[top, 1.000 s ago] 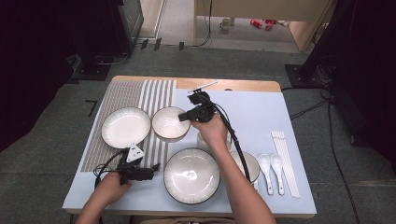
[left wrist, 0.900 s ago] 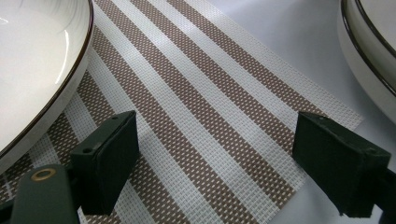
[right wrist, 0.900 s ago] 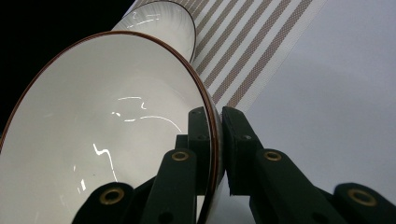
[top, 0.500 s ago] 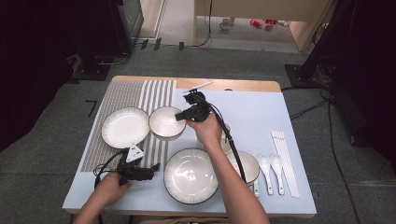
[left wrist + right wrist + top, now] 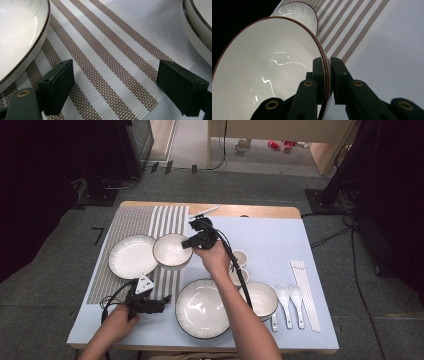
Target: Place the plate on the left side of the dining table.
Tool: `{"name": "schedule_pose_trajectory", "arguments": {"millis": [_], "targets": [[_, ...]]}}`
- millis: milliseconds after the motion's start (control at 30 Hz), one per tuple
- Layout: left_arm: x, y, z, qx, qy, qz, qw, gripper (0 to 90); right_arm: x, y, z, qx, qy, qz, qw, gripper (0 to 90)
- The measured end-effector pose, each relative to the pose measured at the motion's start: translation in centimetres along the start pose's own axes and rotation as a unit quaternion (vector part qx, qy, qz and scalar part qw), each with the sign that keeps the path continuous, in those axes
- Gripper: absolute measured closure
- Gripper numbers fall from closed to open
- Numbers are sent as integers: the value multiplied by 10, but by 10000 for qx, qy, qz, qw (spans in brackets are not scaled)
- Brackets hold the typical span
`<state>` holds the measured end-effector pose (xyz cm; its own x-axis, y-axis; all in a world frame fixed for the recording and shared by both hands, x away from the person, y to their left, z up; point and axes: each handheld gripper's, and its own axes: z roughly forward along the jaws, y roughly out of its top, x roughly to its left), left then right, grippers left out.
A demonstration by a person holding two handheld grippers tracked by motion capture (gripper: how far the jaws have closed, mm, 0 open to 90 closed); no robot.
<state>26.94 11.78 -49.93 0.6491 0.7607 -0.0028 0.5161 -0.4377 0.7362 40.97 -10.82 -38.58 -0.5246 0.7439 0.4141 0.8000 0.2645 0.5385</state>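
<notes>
The right gripper held the bowl by its rim, jaws clamped either side, apparently mid-placement on the striped mat beside the plate, with release likely next, while the left gripper waited, jaws apart and empty.

The high view is evenly lit from overhead: the tabletop is bright, while the floor at both sides falls into near black. Shadows under the bowls are soft and short. The picture is a little soft, with fine detail lost at the far edge. In the left gripper view the mat weave is sharp, and the near jaws are slightly blurred. In the right gripper view, white glare streaks cross the bowl, and the upper left corner is black.
</notes>
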Motion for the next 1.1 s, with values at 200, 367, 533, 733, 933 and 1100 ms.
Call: {"name": "schedule_pose_trajectory", "arguments": {"millis": [200, 367, 533, 733, 933, 1100], "targets": [[0, 0, 0, -4, -13, -24, 10000, 147, 3, 5, 6, 46, -7, -30, 10000, 830], [0, 0, 0, -8, -6, -22, 10000, 147, 4, 7, 9, 42, 16, -53, 10000, 830], [0, 0, 0, -10, -5, -9, 10000, 147, 3, 9, 14, 47, 23, -17, 10000, 830], [0, 0, 0, -9, -4, -8, 10000, 147, 4, 13, 18, 26, 75, 38, 10000, 830], [0, 0, 0, -2, -4, -5, 10000, 147, 4, 14, 25, 62, 51, 68, 9999, 830], [0, 0, 0, -6, 1, -4, 10000, 147, 4, 15, 29, 58, 46, 104, 9999, 829]]}}
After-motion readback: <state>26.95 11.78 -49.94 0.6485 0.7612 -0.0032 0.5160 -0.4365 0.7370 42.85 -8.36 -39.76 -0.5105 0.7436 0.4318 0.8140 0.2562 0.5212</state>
